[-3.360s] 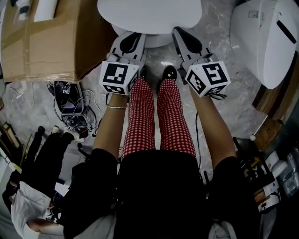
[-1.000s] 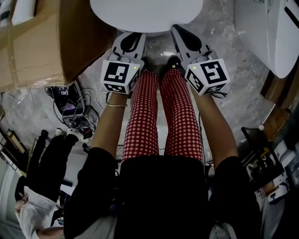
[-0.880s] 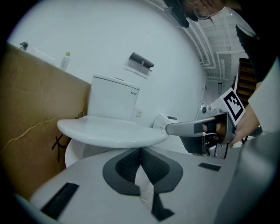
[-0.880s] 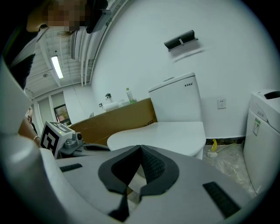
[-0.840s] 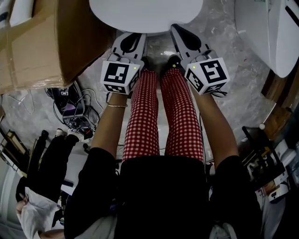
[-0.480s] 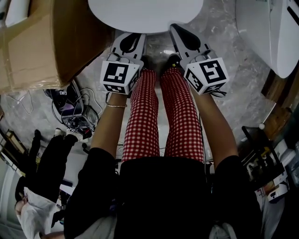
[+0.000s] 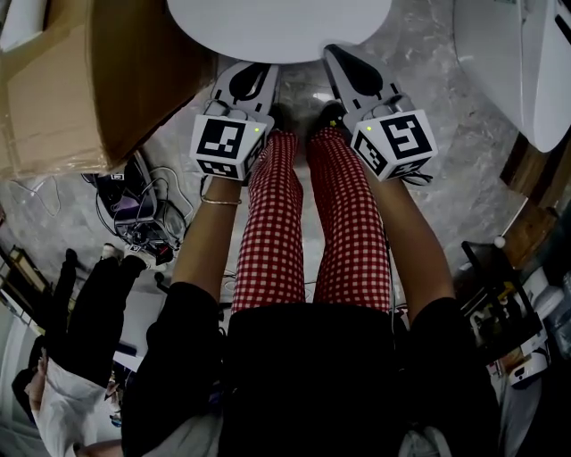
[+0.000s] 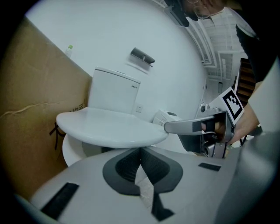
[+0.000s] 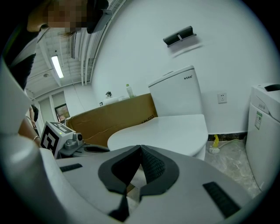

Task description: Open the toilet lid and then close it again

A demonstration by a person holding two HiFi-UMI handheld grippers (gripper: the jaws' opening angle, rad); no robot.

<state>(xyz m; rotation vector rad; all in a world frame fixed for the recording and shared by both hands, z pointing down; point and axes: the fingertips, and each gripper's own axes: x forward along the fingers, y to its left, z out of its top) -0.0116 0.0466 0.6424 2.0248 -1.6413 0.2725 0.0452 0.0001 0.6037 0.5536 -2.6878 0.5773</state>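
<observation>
Nothing reads clearly: the toilet tank's (image 9: 177, 94) small logo and the cardboard box's (image 8: 39, 113) print are too blurred.

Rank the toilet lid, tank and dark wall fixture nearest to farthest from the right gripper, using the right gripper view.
1. Toilet lid: closed, just ahead of the right gripper.
2. Tank: upright behind the lid.
3. Dark wall fixture: mounted high above the tank.

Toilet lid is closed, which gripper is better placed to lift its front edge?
Right, narrowly. The right gripper's shut tips seem to meet the toilet lid's front rim, while the left gripper points just below it. Both are close.
</observation>
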